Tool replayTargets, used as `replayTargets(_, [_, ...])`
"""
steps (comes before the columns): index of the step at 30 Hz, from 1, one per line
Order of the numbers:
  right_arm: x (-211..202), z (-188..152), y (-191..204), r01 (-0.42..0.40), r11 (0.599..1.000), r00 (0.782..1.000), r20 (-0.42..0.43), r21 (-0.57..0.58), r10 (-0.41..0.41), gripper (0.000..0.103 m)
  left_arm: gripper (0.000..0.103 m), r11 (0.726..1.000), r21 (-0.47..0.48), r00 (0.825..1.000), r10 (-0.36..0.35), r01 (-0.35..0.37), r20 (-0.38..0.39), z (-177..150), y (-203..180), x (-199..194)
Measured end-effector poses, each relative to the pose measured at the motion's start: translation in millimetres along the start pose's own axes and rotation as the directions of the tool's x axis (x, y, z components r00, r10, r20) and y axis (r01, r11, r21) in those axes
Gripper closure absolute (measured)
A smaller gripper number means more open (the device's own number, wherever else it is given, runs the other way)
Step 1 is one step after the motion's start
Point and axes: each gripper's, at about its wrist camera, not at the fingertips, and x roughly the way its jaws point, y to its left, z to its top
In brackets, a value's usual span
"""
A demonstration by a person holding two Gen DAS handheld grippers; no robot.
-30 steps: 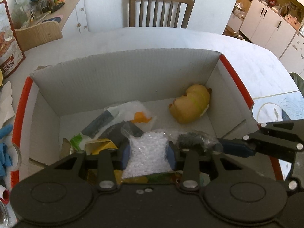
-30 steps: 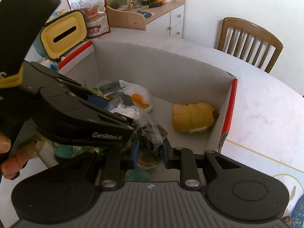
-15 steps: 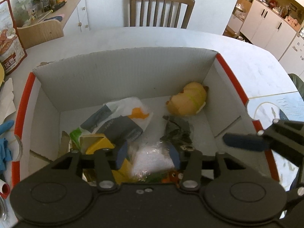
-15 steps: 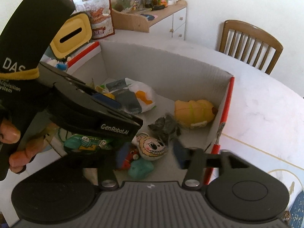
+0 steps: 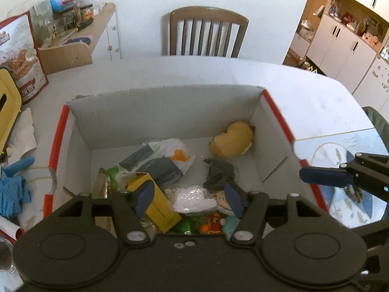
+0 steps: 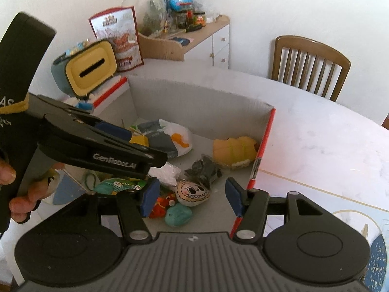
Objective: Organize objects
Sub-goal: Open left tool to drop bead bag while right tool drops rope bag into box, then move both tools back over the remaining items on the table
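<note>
While both grippers hang over the box (image 5: 167,112) with fingers spread and empty, the white bag (image 5: 194,198) lies on the box floor below the left gripper (image 5: 189,198), and the dark bag (image 6: 204,169) lies beyond the right gripper (image 6: 192,196).

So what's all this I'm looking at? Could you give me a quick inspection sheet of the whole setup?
Surface: white table, mostly bare beyond the box.
Job's things: open cardboard box holding a yellow plush toy, white bead bag, dark crumpled bag, yellow carton, cartoon-face pouch.
Clutter: blue gloves and a yellow tissue holder left of the box.
Grippers: left gripper and right gripper both open, empty, above the box.
Cables: nothing seen.
Surroundings: wooden chair, cluttered side cabinet.
</note>
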Motion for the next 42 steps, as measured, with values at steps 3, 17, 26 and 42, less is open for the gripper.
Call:
replayTargets(3, [-15.1,-0.2,-2.4,-0.013,1.0,1.0,0.026,0.013,0.012,0.044,0.039,1.0,0.011,0.999,-0.001,0.001,0.032,-1.9,-6.1,-13.0])
replayTargets(17, [-84.4,-17.6,-41.1,-0.032,0.994,0.993,0.12,0.106,0.019,0.04,0.033,1.0,0.026,0.99,-0.006,0.002,0.141,-9.8,-46.2,-59.0])
replayTargets(26, [-119.7,-42.3,-73.2,-0.017,0.988,0.989,0.146,0.152,-0.006,0.032,0.03,0.997,0.069,0.988,-0.04,0.03,0.149,-19.1,-89.8,-62.8])
replayTargets(42, [-162.2,-110.4,-151.1,0.083,0.965,0.984,0.133,0.247,-0.119,0.023,0.016,0.989,0.128,0.989,-0.094,0.079,0.117,-36.5,-171.8,-45.0])
